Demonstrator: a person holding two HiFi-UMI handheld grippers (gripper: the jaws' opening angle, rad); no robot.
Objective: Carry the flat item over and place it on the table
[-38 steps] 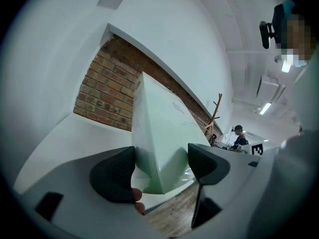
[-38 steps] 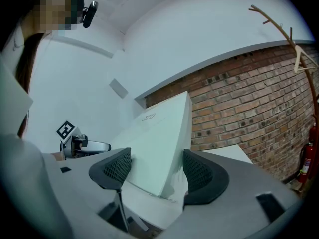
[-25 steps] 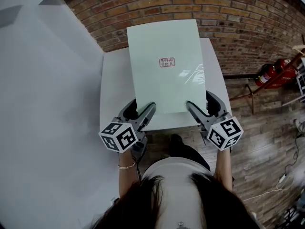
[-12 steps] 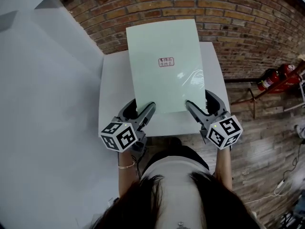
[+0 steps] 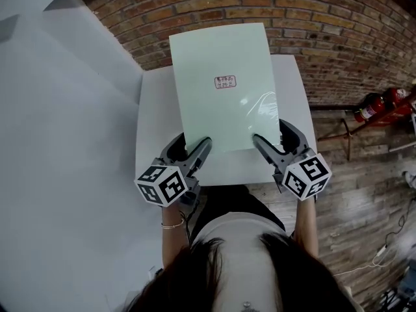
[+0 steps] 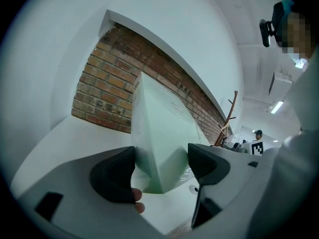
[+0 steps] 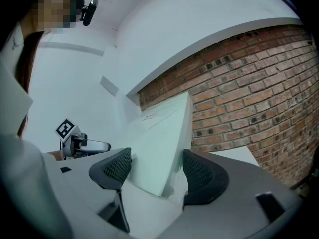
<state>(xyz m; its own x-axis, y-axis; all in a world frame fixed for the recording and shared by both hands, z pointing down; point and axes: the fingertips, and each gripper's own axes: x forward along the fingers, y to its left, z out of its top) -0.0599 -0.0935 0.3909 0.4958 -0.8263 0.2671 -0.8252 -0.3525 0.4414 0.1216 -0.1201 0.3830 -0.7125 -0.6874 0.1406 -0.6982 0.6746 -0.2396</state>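
Note:
A pale green flat board with a small red-printed label hangs tilted above the white table, its far edge reaching over the brick wall. My left gripper is shut on the board's near left corner, my right gripper on its near right corner. In the left gripper view the board fills the gap between the dark pads, with the tabletop below. The right gripper view shows the board wedged between the meshed pads.
A brick wall stands directly behind the table, and a white wall runs along its left. Red fire extinguishers and a wooden frame sit on the plank floor at the right. The table's near edge is at the person's waist.
The board and both grippers have shifted slightly forward over the table, and the table's near edge has come closer to the person's body. The grip is unchanged.

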